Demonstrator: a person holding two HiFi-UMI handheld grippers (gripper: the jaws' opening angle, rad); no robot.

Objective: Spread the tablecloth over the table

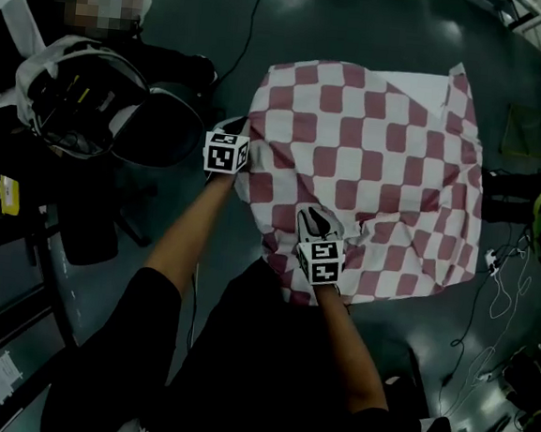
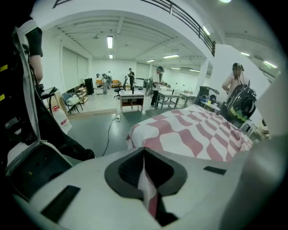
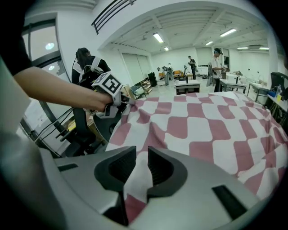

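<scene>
Head view shows our tablecloth (image 1: 371, 144) lying rumpled over the counter, with our left gripper (image 1: 241, 134) pinching its left edge and our right gripper (image 1: 316, 221) pinching its near edge, so we think we are smoothing it and must next pull both edges outward gently.

You've got a person (image 1: 33, 25) with a white-trimmed black bag (image 1: 74, 99) at ten o'clock, a black cable (image 1: 250, 25) at twelve, white cords (image 1: 492, 263) at four o'clock.
</scene>
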